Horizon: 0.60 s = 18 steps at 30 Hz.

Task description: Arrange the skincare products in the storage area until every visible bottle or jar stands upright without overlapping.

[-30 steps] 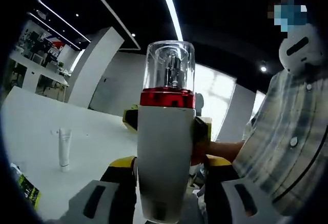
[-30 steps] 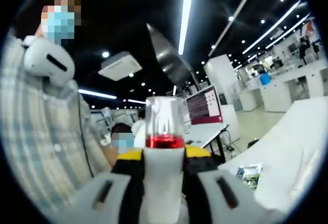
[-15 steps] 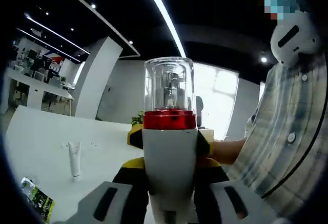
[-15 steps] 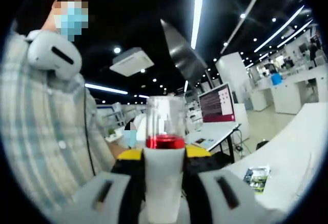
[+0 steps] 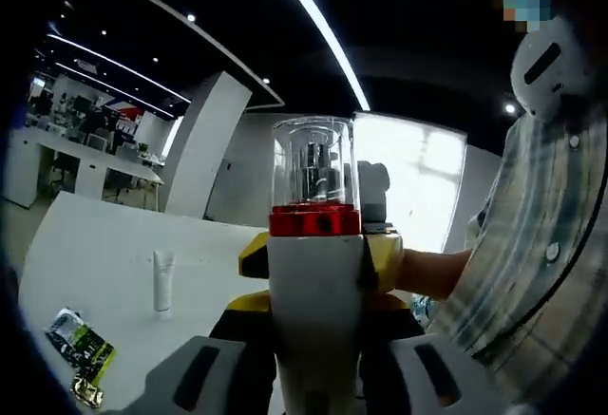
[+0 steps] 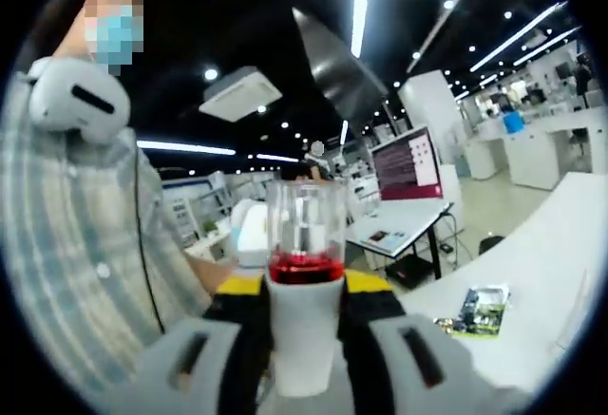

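Observation:
A white pump bottle with a red collar and a clear cap stands upright in the air. My left gripper is shut on its body. Behind it, the right gripper's yellow fingers clasp the same bottle from the far side. In the right gripper view the same bottle sits between the jaws of my right gripper, also shut on it. A small white tube stands upright on the white table to the left.
A green and black sachet lies flat near the table's edge; it also shows as a sachet on the table. A person in a checked shirt stands close behind. A monitor stands on a far desk.
Both grippers stay shut on the bottle. Both cameras have swung a little, so the tube and the sachet sit further into the pictures.

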Motion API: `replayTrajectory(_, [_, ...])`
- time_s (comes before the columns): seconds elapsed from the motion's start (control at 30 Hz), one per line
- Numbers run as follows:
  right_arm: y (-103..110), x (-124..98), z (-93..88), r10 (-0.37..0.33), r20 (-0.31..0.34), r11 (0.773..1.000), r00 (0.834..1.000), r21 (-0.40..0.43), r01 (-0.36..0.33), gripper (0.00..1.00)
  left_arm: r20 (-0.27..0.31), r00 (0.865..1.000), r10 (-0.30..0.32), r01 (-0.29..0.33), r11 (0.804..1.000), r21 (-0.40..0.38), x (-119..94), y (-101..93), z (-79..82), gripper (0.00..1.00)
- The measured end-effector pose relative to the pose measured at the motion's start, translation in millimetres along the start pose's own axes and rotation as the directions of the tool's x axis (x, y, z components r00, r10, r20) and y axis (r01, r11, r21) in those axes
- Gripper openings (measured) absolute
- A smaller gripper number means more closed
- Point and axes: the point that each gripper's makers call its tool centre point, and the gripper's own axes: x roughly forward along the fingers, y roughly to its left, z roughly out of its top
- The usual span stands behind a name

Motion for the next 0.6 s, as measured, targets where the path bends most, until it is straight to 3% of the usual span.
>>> replayTrajectory(0.23, [4, 22, -2.1, -0.015, -0.047, 1.000, 0.999, -0.006, 0.015, 0.29, 0.031, 0.995, 0.099, -0.099, 0.995, 0.009, -22, 9.0, 0.2, 0.31])
replayTrajectory(0.3, [-1, 29, -0.5, -0.054, -0.057, 0.998, 0.997, -0.017, 0.053, 0.29, 0.053, 0.986, 0.158, -0.159, 0.987, 0.015, -28, 19.0, 3.5, 0.31])
replayTrajectory(0.43, [-5, 39, 3.6, -0.084, -0.052, 0.996, 0.995, -0.025, 0.083, 0.30, 0.065, 0.976, 0.210, -0.212, 0.977, 0.035, -35, 25.6, 8.8, 0.31])
replayTrajectory(0.6, [-12, 49, 1.7, -0.157, -0.093, 0.986, 0.983, -0.062, 0.152, 0.31, 0.051, 0.956, 0.288, -0.292, 0.954, 0.072, -44, 37.9, 8.3, 0.31])
